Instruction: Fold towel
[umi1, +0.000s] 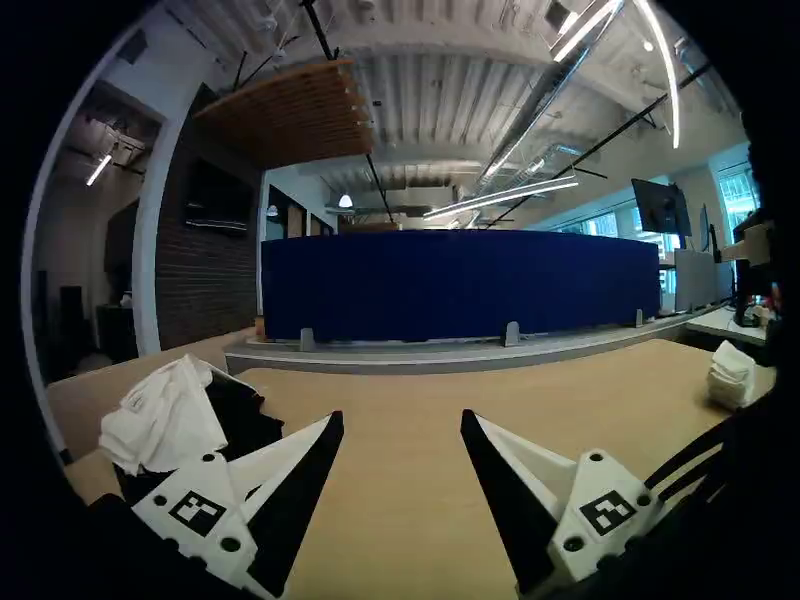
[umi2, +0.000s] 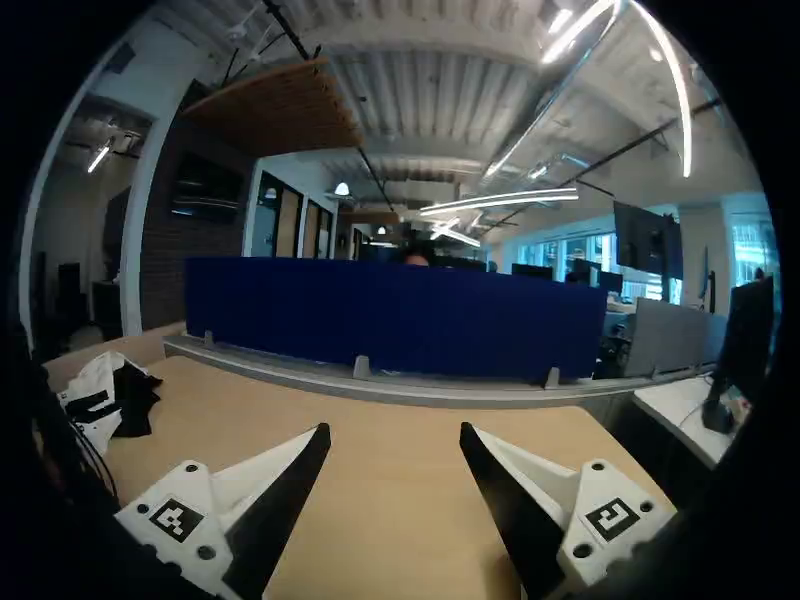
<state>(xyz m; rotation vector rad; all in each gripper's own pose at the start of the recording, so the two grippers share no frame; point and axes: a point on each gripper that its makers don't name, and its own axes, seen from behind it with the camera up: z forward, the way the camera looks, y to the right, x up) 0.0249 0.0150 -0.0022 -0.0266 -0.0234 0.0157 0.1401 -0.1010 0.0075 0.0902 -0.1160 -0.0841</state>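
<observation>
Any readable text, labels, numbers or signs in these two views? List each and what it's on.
No readable words or numbers in either view.
Left gripper and right gripper: square black-and-white code markers on the fingers, patterns only, no letters.
Monitor: dark and too small to read.

Wooden table (umi1: 420, 400) carries a crumpled white towel (umi1: 165, 415) touching a black cloth (umi1: 245, 415)
</observation>
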